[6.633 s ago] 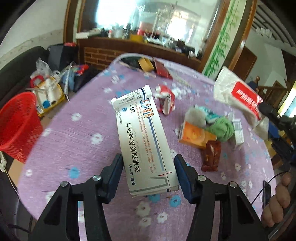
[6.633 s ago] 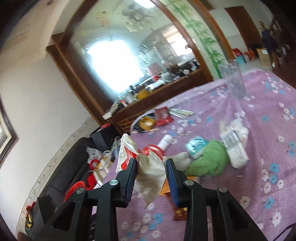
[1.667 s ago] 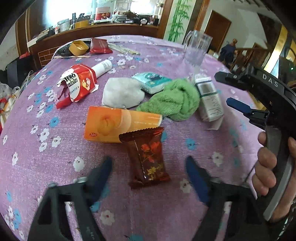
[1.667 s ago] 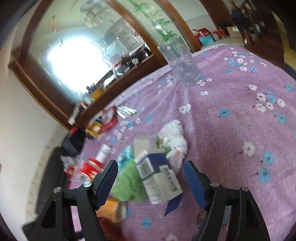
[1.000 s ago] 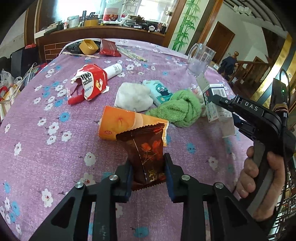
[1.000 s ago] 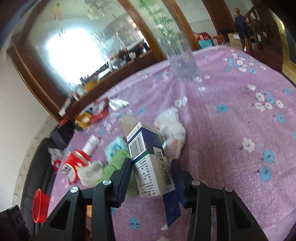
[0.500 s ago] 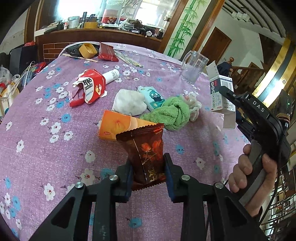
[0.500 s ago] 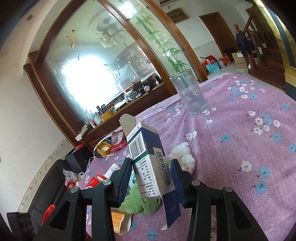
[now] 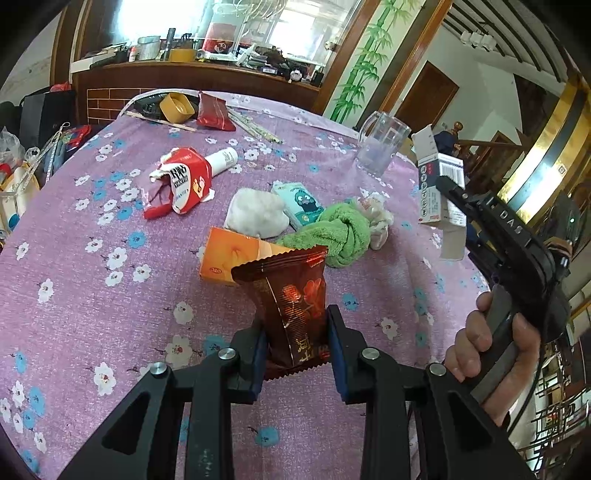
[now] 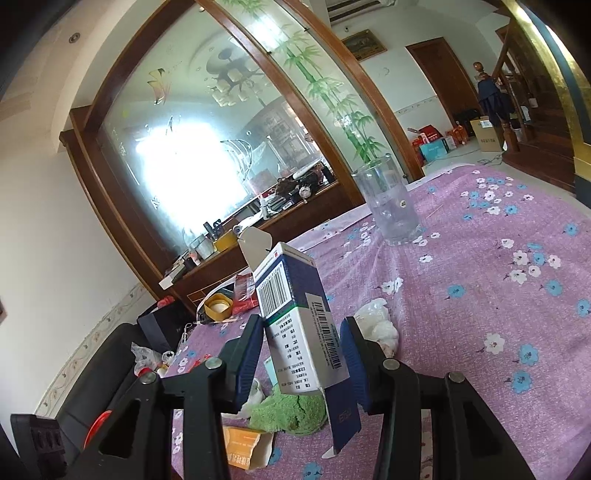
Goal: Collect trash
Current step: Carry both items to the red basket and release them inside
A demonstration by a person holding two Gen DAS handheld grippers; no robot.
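Black tongs (image 9: 295,354) with blue pads (image 9: 338,362), silver screws (image 9: 226,353), white "DAS" lettering (image 9: 511,221).

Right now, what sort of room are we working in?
Most likely a home dining or living room: a round table under a purple flowered cloth, a wooden sideboard cluttered with household items below an etched glass partition, and a wooden staircase.

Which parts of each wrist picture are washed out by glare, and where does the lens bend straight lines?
Left wrist view: the window above the wooden counter is blown out; the bamboo-painted pillar leans and curves. Right wrist view: glare whitens the middle of the glass partition, whose wooden frame bows into an arc. Both views have dark rounded corners.
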